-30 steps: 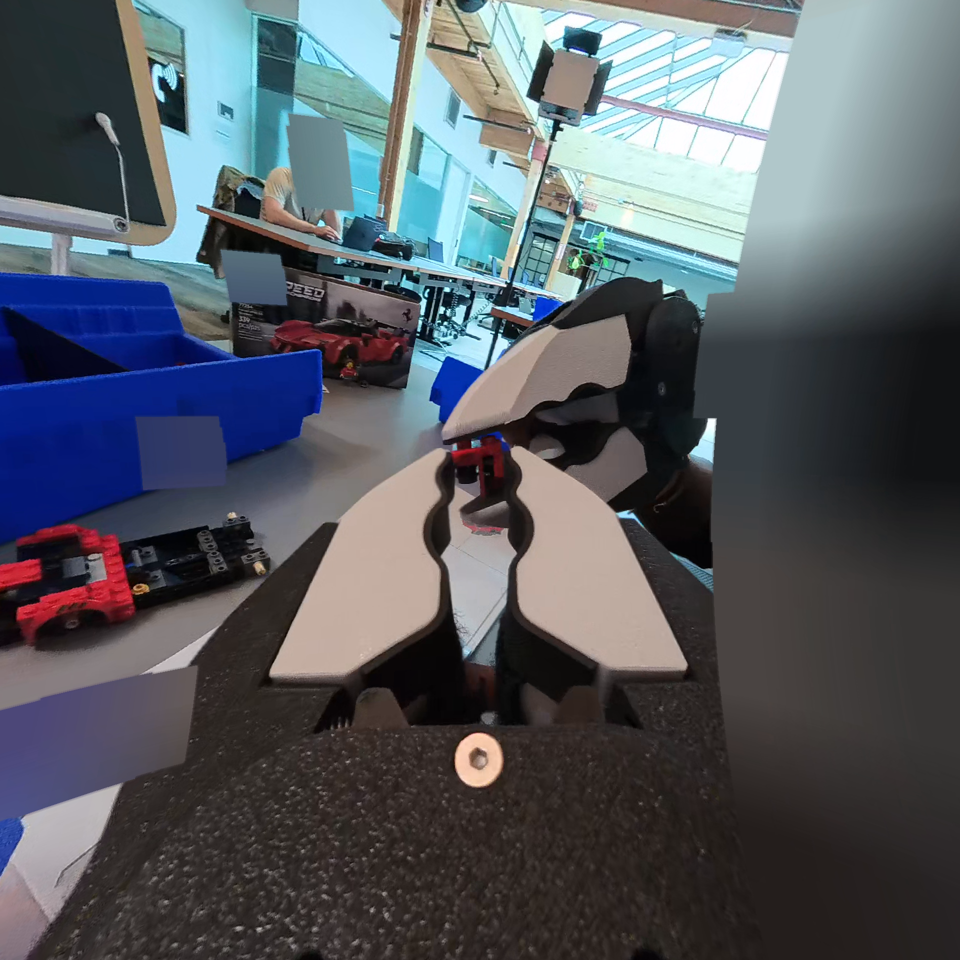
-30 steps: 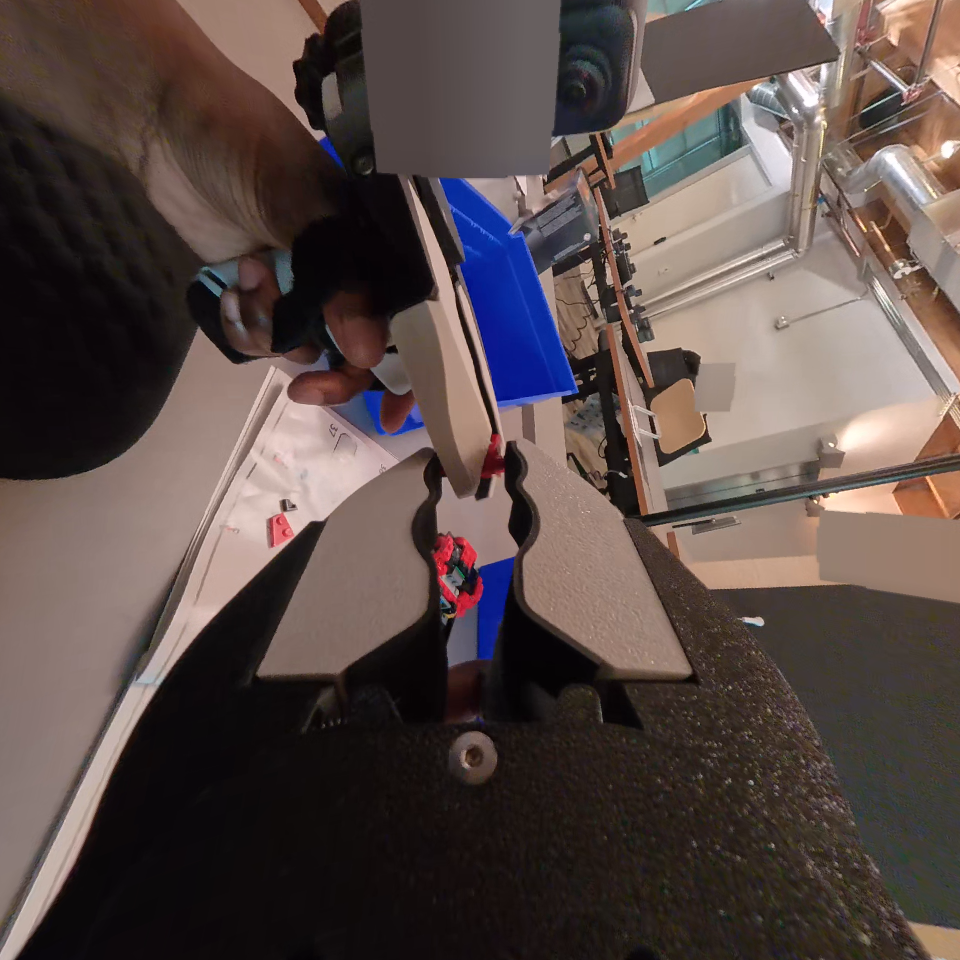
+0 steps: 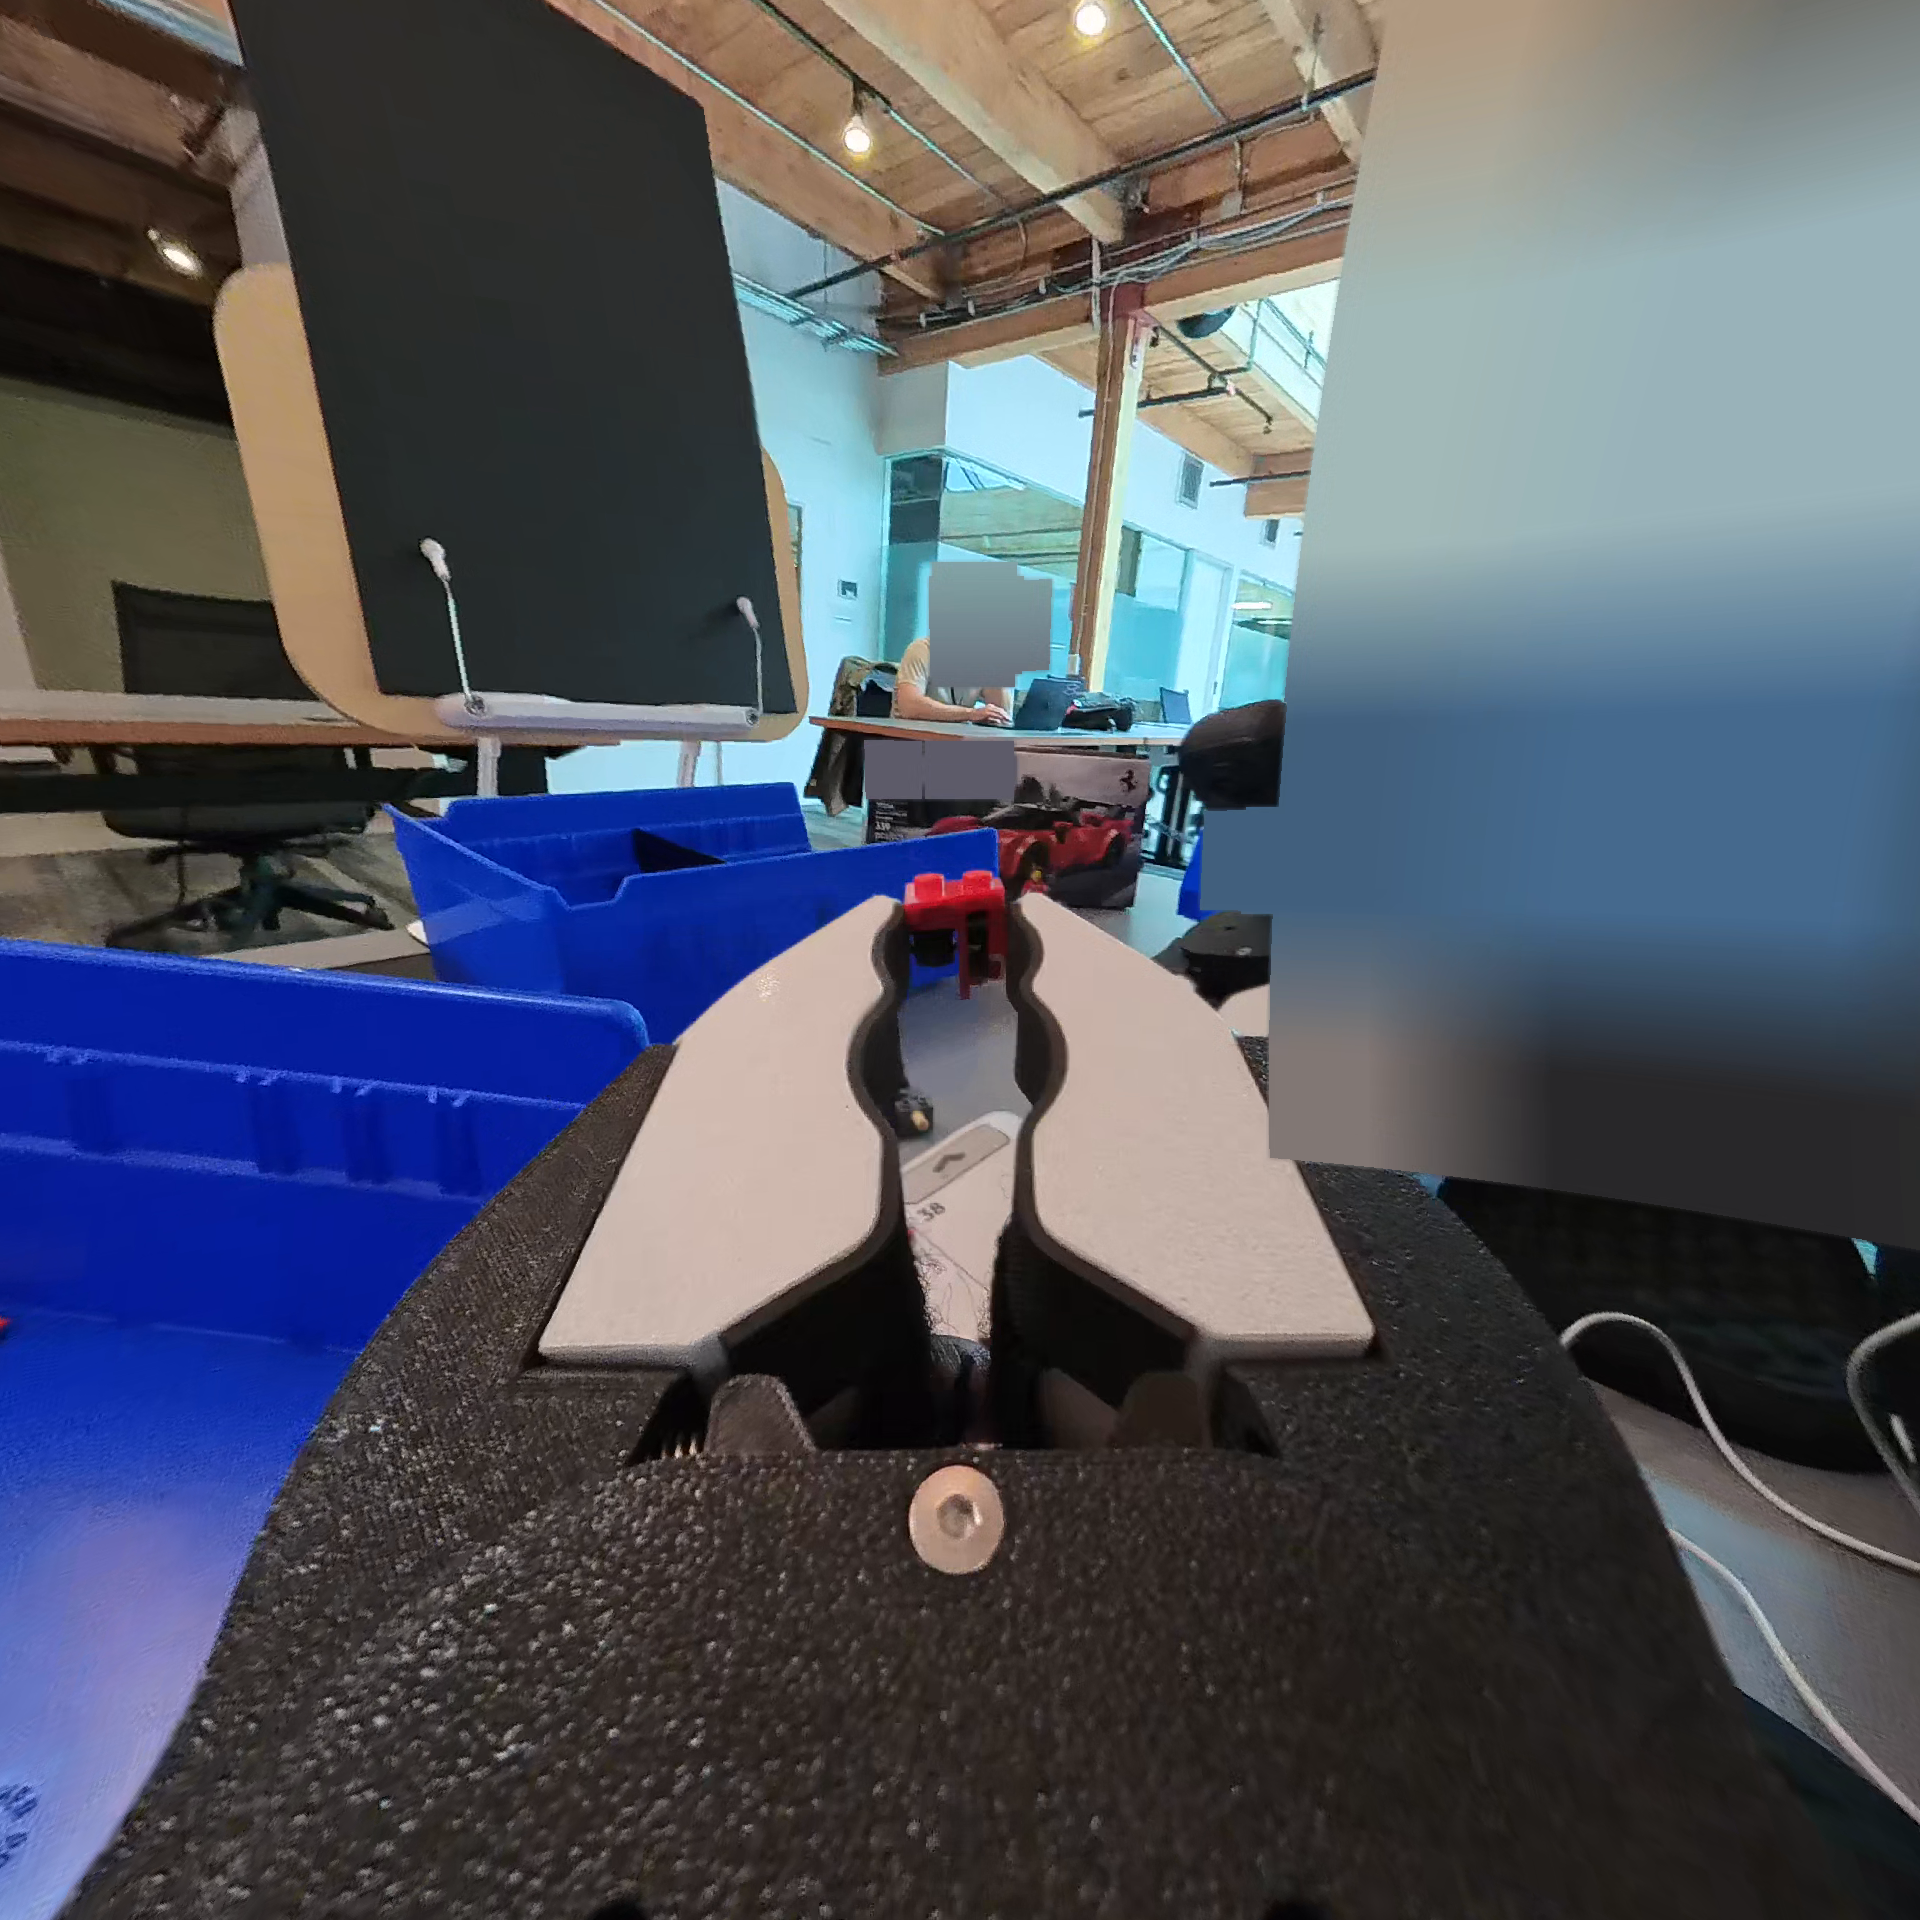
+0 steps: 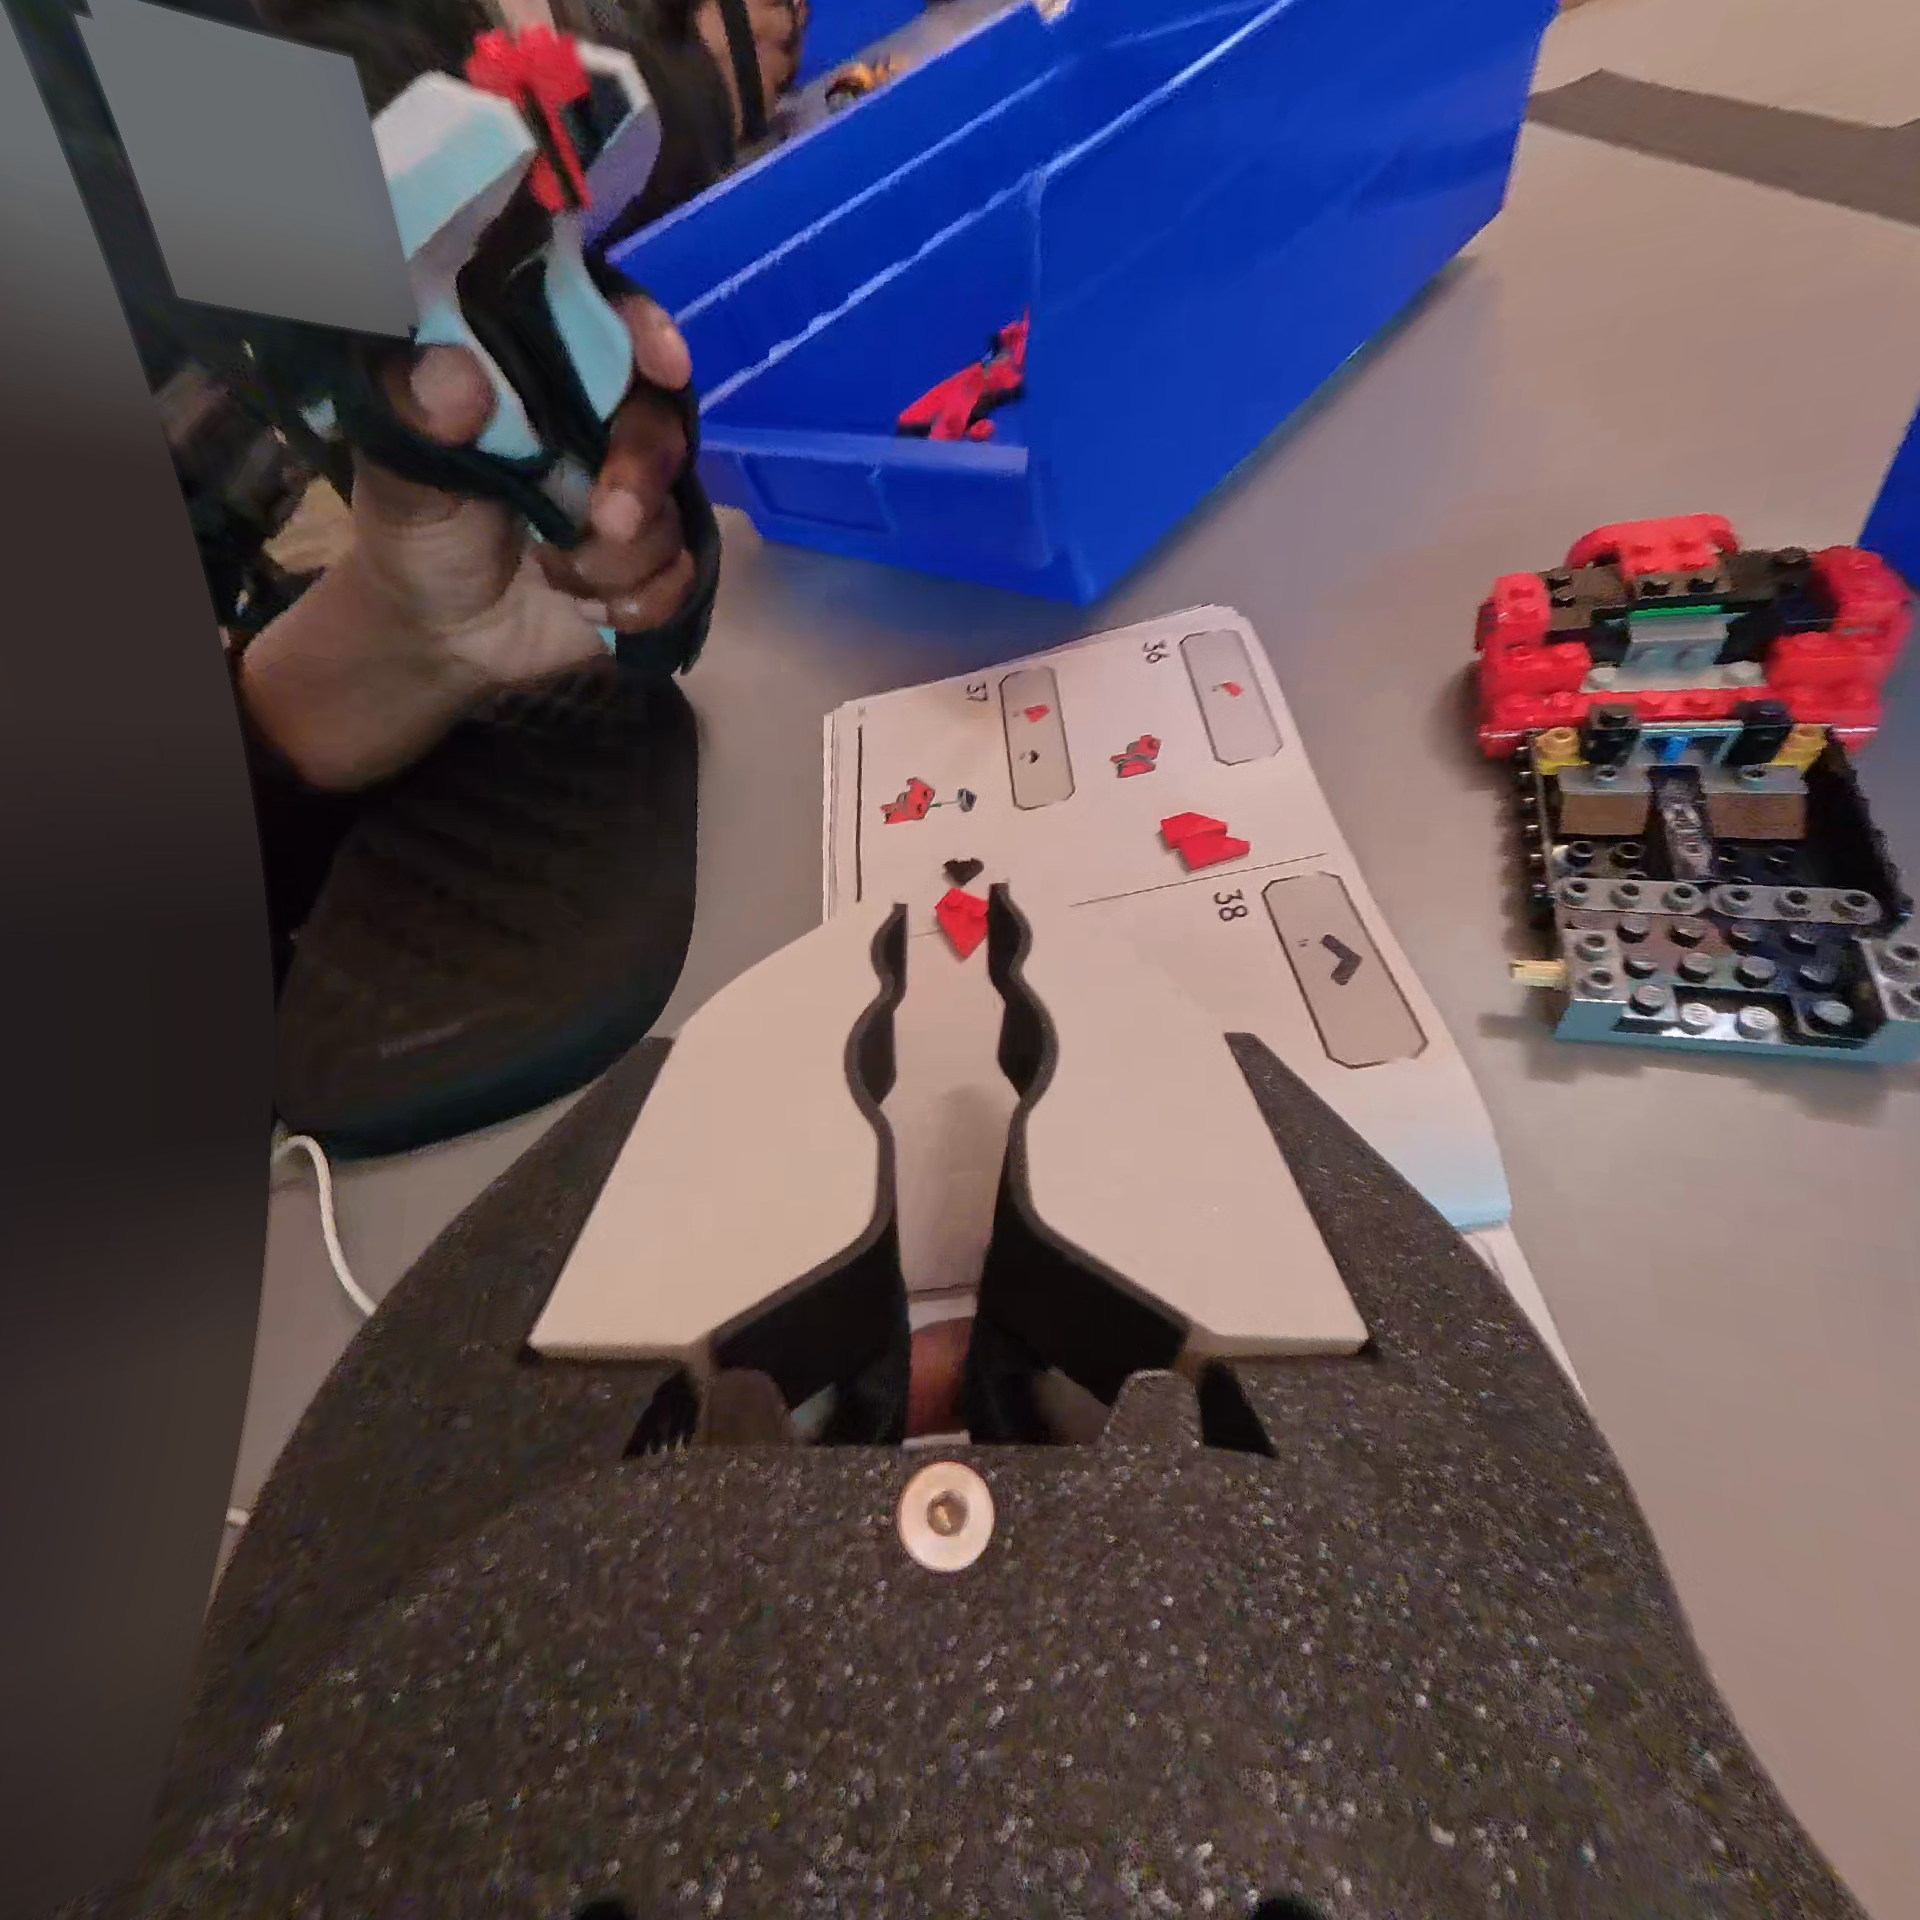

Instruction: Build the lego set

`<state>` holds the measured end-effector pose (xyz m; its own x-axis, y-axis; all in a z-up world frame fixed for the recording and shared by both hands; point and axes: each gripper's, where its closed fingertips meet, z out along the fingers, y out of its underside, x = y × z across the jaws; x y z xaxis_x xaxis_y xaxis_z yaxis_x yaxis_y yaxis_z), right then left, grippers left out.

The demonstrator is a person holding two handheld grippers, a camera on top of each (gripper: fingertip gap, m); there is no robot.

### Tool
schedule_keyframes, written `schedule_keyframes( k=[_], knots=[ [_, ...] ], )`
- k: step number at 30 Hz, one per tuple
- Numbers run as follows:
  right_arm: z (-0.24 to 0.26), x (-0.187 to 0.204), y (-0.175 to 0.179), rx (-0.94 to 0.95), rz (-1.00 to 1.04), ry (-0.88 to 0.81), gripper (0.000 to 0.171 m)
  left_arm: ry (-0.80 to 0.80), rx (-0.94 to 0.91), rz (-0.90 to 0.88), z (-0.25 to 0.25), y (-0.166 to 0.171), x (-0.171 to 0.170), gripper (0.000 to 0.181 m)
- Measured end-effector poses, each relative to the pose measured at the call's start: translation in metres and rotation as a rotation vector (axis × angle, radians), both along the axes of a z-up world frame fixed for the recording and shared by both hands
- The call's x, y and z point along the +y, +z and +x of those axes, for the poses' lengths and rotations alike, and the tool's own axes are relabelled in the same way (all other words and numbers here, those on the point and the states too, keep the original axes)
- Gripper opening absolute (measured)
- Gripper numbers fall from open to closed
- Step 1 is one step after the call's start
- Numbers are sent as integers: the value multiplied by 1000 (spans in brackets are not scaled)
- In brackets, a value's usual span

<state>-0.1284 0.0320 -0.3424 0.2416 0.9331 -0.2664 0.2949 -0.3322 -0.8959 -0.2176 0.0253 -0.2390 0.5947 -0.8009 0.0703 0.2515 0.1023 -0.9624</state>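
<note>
My left gripper (image 3: 957,920) is shut on a small red and black lego sub-assembly (image 3: 951,896), held up in the air. It also shows at the top left of the right wrist view (image 4: 530,114), gripped by a hand (image 4: 499,561). My right gripper (image 4: 951,909) is open and low over the instruction booklet (image 4: 1143,935). A loose red wedge piece (image 4: 961,923) lies on the page between its fingertips, with a tiny black piece (image 4: 962,868) just beyond. The partly built red and black car (image 4: 1704,810) sits on the table to the right.
Blue bins (image 3: 260,1143) stand to the left of my left gripper, and one (image 4: 1143,312) behind the booklet holds red pieces (image 4: 966,390). The lego box (image 3: 1060,831) stands at the back. A white cable (image 3: 1714,1434) lies at the near right. About 15 centimeters separates my left fingertips from my right.
The two grippers have parted. My right gripper has swung down to the booklet over the loose red piece. My left gripper, still holding its red sub-assembly, has turned to the left over the blue bins.
</note>
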Motion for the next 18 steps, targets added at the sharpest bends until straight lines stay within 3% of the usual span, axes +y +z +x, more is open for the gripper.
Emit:
schedule_keyframes(
  k=[2,6,18],
  knots=[
    [-3,-5,-7,-52,4,34,23,-15,-7,-7,2,-1,0,17],
    [-8,-13,-15,-121,29,87,25,-27,13,-8,4,-5,0,17],
    [-8,-12,-16,-113,-11,91,21,-3,3,-5,-1,-5,3,16]
  ],
)
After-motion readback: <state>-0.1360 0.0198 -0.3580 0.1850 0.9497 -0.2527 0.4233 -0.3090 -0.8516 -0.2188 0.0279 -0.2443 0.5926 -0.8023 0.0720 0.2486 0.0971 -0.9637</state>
